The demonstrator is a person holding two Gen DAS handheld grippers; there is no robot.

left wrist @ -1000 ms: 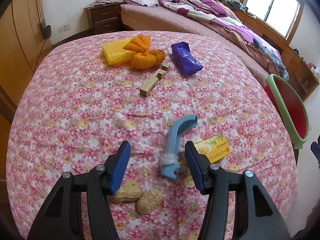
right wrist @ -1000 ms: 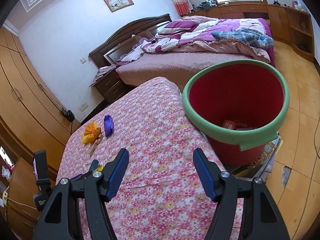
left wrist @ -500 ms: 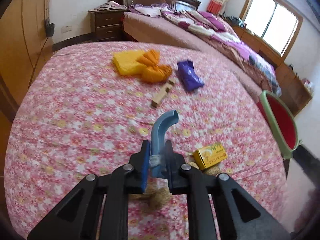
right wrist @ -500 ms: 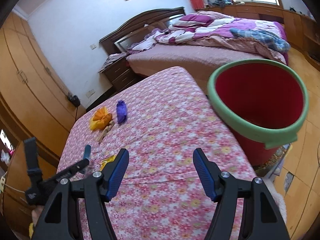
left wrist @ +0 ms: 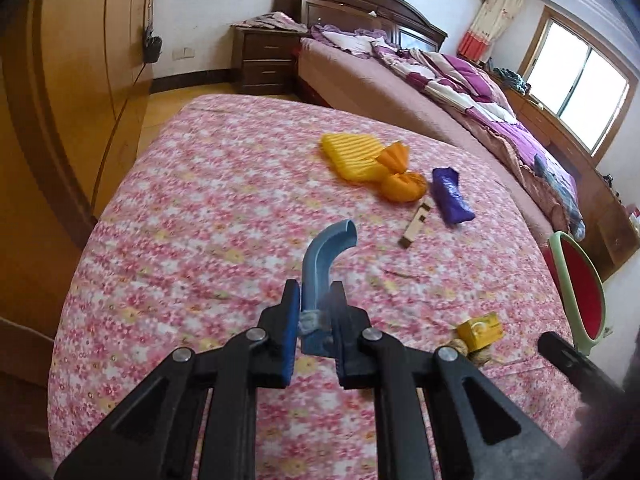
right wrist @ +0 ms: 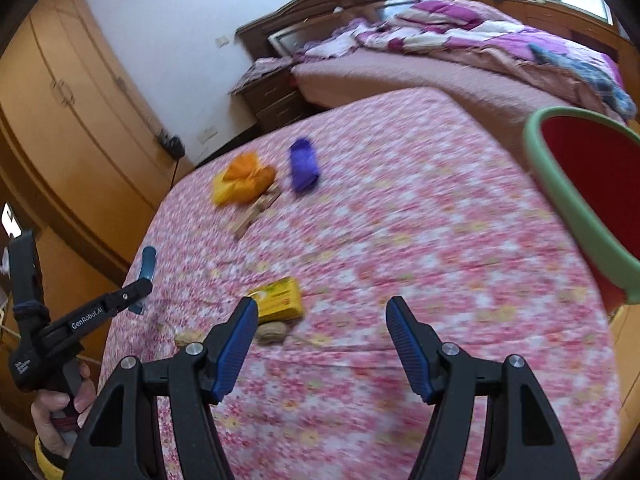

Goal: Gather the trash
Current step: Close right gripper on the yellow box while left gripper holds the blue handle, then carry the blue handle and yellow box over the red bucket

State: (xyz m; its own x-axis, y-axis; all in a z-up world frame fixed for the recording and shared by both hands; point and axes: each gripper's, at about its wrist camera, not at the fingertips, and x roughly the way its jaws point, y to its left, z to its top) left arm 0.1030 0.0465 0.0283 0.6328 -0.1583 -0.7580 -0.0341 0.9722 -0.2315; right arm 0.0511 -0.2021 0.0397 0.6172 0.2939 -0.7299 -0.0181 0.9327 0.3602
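My left gripper (left wrist: 316, 300) is shut on a curved blue plastic piece (left wrist: 326, 256) and holds it above the pink floral table (left wrist: 224, 216). The piece also shows in the right wrist view (right wrist: 147, 266), held by the left gripper (right wrist: 138, 290). My right gripper (right wrist: 320, 320) is open and empty over the table's near edge. A small yellow box (right wrist: 280, 298) and peanut shells (right wrist: 271, 332) lie just ahead of its left finger. The red bin with a green rim (right wrist: 576, 208) stands at the right of the table.
An orange bag (left wrist: 400, 184), a yellow ribbed pad (left wrist: 352, 154), a purple packet (left wrist: 450, 196) and a wooden block (left wrist: 416, 228) lie at the table's far side. A bed (left wrist: 440, 80) stands behind. Wooden wardrobes (right wrist: 68, 120) line the left wall.
My left gripper closed on the blue piece and lifted it off the table. My right gripper swung left from the bin toward the yellow box and peanut shells.
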